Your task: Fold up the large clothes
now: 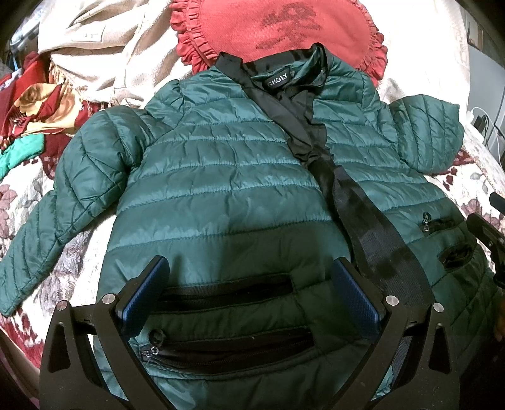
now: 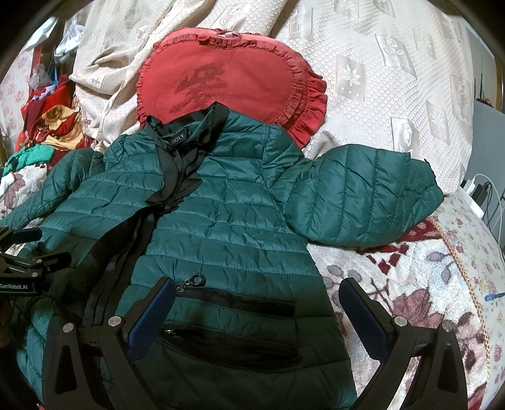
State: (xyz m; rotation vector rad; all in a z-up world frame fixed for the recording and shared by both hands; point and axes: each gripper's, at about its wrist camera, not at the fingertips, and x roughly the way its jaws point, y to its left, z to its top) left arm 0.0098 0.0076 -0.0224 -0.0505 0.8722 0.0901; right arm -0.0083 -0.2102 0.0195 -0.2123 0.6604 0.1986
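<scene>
Through the left wrist view I see one green quilted jacket [image 1: 221,176] spread face up over the middle of the frame on the floral bed cover [image 1: 28,195], collar toward the top edge and resting on the red ruffled cushion [image 1: 277,28]. My left hand-held gripper [image 1: 249,277] sits at the bottom centre with its blue pads spread wide, nothing between them, just over the two zipped pockets on the lower front. The front is unzipped, its black lining strip [image 1: 356,220] running diagonally down the middle. One sleeve trails to the lower left; the other juts out at the upper right. Nothing is folded yet, so I judge the task barely begun: both sleeves and the body remain. In the right wrist view the same jacket [image 2: 227,205] fills the centre and left, its sleeve [image 2: 363,195] lying out to the right over the cover. My right hand-held gripper [image 2: 257,298] is at the bottom, fingers apart and empty, straddling the jacket's side edge beside two more pockets. I count one jacket, two sleeves, four pocket openings, one cushion, and a heap of other cloth [image 2: 50,126] at the upper left.
</scene>
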